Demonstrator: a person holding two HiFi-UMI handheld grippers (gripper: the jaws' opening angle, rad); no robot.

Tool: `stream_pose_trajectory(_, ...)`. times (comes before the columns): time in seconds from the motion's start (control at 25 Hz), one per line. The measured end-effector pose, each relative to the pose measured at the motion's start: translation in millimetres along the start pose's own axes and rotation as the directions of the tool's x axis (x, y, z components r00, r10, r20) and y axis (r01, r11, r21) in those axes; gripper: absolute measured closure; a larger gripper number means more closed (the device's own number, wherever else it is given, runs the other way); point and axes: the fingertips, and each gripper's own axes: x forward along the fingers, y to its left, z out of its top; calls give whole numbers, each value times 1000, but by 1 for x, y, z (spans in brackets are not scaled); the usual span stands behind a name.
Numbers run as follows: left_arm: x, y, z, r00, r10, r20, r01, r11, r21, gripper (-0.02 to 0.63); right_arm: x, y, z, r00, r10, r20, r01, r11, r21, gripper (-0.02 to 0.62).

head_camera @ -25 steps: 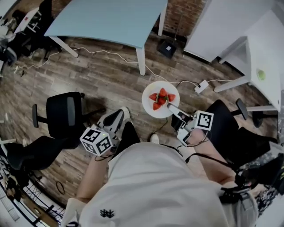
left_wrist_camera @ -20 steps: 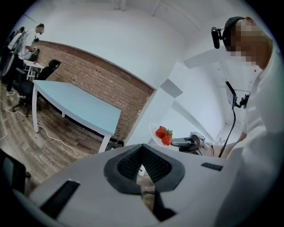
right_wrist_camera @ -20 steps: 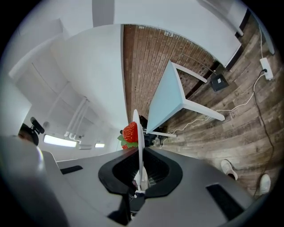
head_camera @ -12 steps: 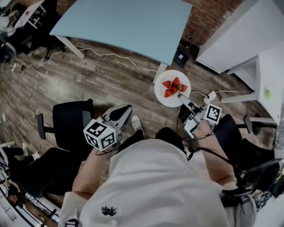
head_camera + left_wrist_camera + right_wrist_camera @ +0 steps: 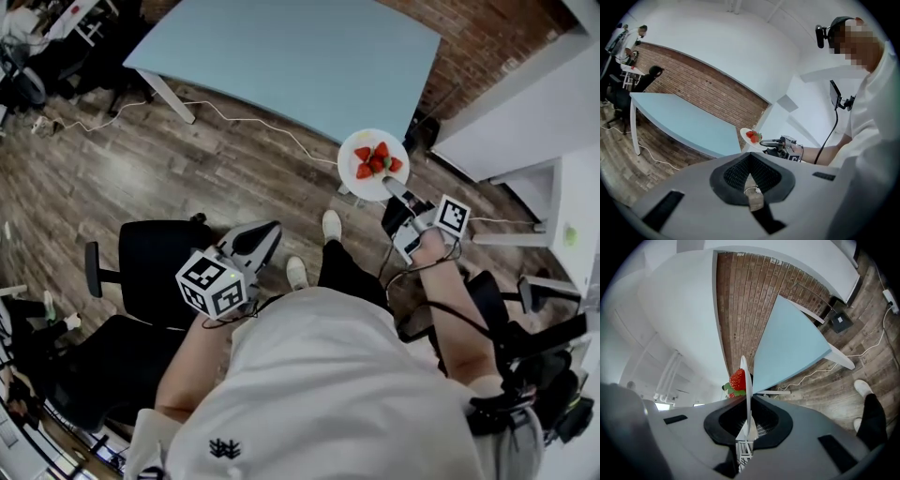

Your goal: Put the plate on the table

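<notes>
the plate (image 5: 373, 164) is up in the air, pinched by its near rim in your right tool (image 5: 389, 185). in the right gripper view you see the plate (image 5: 748, 394) edge-on, a thin white line running straight out from between the jaws of the right tool (image 5: 749, 423), which are nearly together on it. the strawberries (image 5: 377, 160) sit bunched on the plate just past the tool's tips, and in that view one strawberry (image 5: 738, 379) shows just left of the rim.

the light blue worktop (image 5: 309, 56) lies ahead of the right tool and to its left. the plate hangs at the worktop's near edge, close to the corner, and is not resting on it. in the left gripper view the plate (image 5: 749, 136) shows off the end of the worktop (image 5: 679, 124).

your left tool (image 5: 272, 228) is well back and to the left of the right one, low near your body, over the wood floor (image 5: 187, 169). its own view shows the left tool (image 5: 752, 176) with tips pressed together and nothing between them.

a black chair (image 5: 155, 272) stands just left of the left tool. a white cable (image 5: 253, 120) runs over the floor ahead of it, along the worktop's edge. a brick wall (image 5: 487, 37) rises beyond the worktop, ahead of the right tool. your white shoe (image 5: 331, 225) shows between the two tools.
</notes>
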Motion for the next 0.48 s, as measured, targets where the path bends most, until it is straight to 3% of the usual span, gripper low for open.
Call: stream_pose_trajectory(0.48,64,91,78,994,106,12,-105,994,-7,607,161,-41,125,997,-63,-51,65,997,51,572)
